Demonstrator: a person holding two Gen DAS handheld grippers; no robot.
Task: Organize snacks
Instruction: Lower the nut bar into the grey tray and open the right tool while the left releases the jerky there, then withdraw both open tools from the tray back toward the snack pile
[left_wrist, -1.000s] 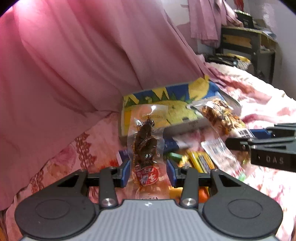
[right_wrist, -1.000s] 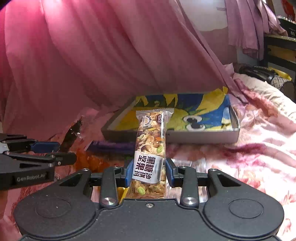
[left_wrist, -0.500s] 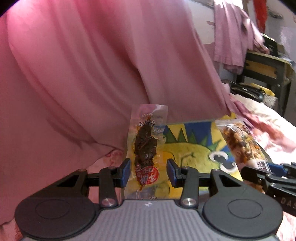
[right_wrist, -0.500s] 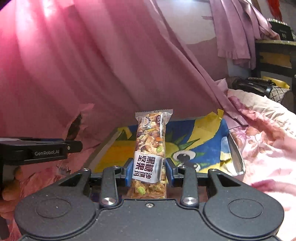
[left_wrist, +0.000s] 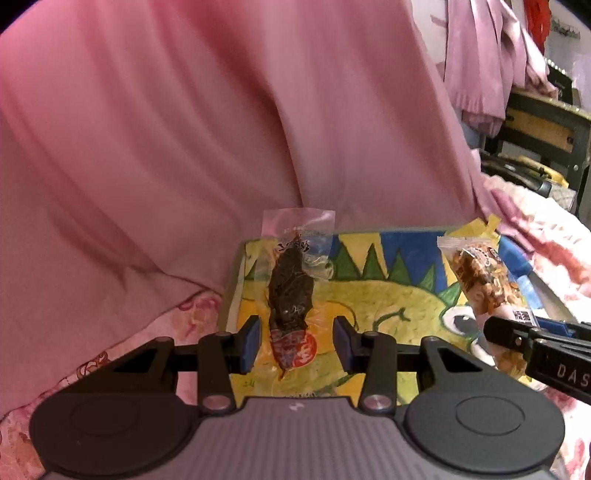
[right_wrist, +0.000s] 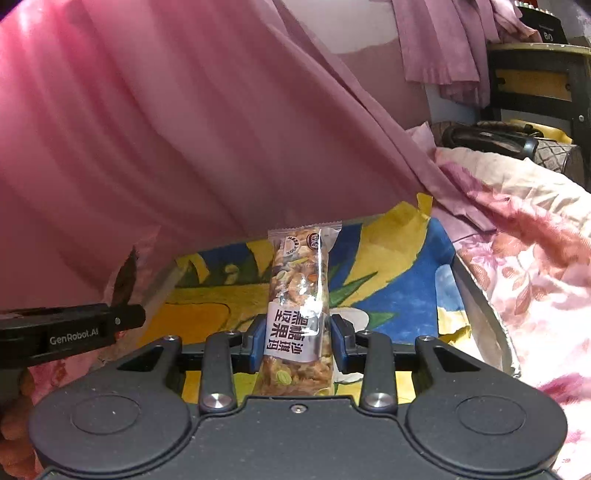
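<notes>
your left hand-held gripper (left_wrist: 296, 343) pinches a clear packet of dark dried snack (left_wrist: 291, 295) upright over the tray's (left_wrist: 388, 306) yellow-and-blue lining. your right hand-held gripper (right_wrist: 298, 341) clamps a nut bar (right_wrist: 301, 310) upright above the same tray, which sits on the floral bed (right_wrist: 535, 266) beside the pink curtain (right_wrist: 184, 129).

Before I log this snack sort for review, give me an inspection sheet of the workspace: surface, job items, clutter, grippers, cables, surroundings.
Surface: floral bedspread, rumpled.
Job's things: cartoon-printed tray, nothing seen lying in it; dark dried-meat packet; nut bar.
Clutter: nothing seen.
Grippers: left gripper shut on the packet's clear wrapper; right gripper shut on the nut bar; both over the tray.
Cables: nothing seen.
Surroundings: pink curtain behind the tray; dark cabinet at far right.
</notes>
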